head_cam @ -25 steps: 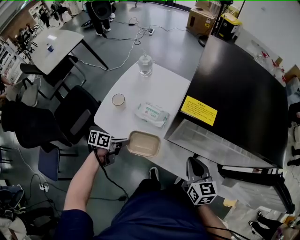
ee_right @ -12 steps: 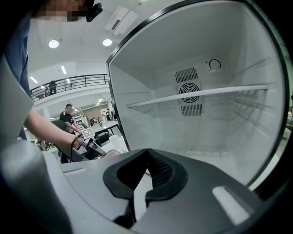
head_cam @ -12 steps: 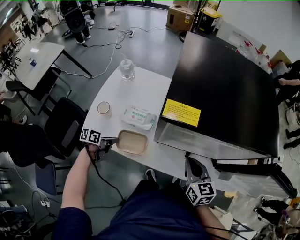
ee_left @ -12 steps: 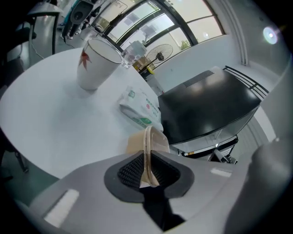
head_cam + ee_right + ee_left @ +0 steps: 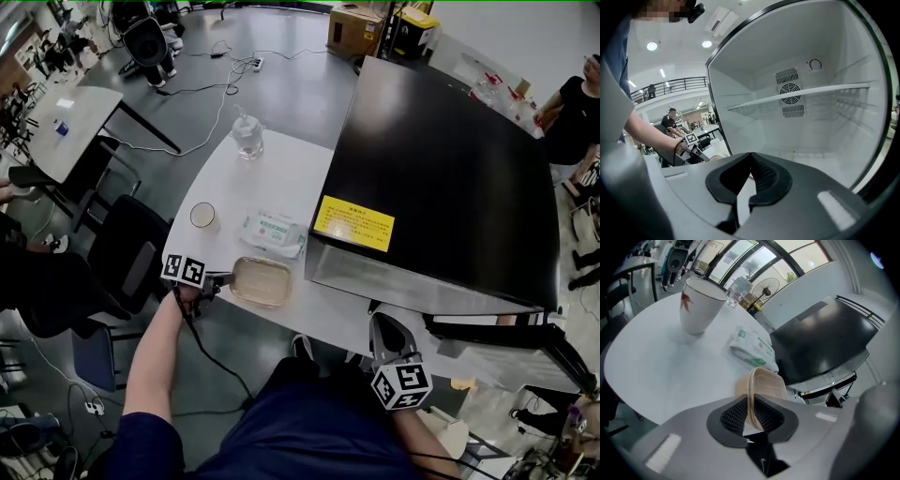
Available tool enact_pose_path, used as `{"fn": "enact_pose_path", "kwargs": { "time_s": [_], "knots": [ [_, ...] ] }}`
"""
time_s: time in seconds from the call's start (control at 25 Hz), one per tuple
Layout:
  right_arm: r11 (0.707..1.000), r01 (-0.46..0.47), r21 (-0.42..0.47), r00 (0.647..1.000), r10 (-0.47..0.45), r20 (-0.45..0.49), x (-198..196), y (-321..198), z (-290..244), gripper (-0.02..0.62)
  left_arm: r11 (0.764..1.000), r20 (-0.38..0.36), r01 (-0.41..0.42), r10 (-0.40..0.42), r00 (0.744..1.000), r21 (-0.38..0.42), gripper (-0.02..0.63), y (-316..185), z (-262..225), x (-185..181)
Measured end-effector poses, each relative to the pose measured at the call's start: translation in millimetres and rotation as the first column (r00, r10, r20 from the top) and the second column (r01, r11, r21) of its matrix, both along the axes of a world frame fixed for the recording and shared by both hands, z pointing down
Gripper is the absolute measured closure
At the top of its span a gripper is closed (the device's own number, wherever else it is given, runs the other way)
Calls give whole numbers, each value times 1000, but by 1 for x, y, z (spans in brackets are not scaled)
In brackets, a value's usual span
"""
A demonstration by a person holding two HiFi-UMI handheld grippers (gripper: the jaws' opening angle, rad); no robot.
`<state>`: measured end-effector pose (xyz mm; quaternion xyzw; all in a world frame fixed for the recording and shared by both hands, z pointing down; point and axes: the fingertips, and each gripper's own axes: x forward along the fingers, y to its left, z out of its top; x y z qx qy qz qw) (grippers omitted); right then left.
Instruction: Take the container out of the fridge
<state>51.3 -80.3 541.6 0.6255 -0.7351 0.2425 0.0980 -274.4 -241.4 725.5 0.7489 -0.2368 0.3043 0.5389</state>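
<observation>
So the container (image 5: pixel 261 281) looks to be out of the fridge (image 5: pixel 441 159), low over the near edge of the white table (image 5: pixel 281 178), lower centre-left in the head view. Can't tell if its bottom actually touches down. The left gripper (image 5: pixel 221 279) pinches its left rim between the pads. That makes sense to me: thin lip, light tub, easy one-sided carry. The wipes pack (image 5: pixel 273 230) is just beyond it and the cup (image 5: pixel 202 216) is up and left, so there's bare table right under it but not much further in. The right gripper (image 5: pixel 382 326) hangs lower right by the open fridge, jaws pressed together on nothing, probably just parked. The shelves (image 5: pixel 801 93) inside look empty.
</observation>
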Motion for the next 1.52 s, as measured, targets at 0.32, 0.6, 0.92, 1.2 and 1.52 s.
{"fn": "enact_pose_path", "kwargs": {
  "time_s": [0.32, 0.6, 0.92, 1.2, 1.52],
  "knots": [
    [1000, 26, 0, 1000, -26, 3, 2, 2, -7, 589, 994, 55, 59, -65, 996, 95, 553, -7, -8, 1],
    [999, 51, 12, 999, -51, 7, 4, 0, -6, 589, 957, 72, 137, -160, 984, 254, 491, -17, -22, -5],
    [996, 90, 25, 996, -90, 7, 8, 5, -11, 589, 835, 18, 270, -317, 948, 479, 491, -15, -81, 4],
    [992, 116, 40, 993, -116, 9, 18, 11, -16, 589, 737, -140, 351, -334, 932, 577, 492, 13, -151, 69],
    [990, 123, 68, 992, -124, 11, 36, 20, -28, 589, 703, -287, 328, -181, 941, 632, 492, 75, -232, 160]
  ]
}}
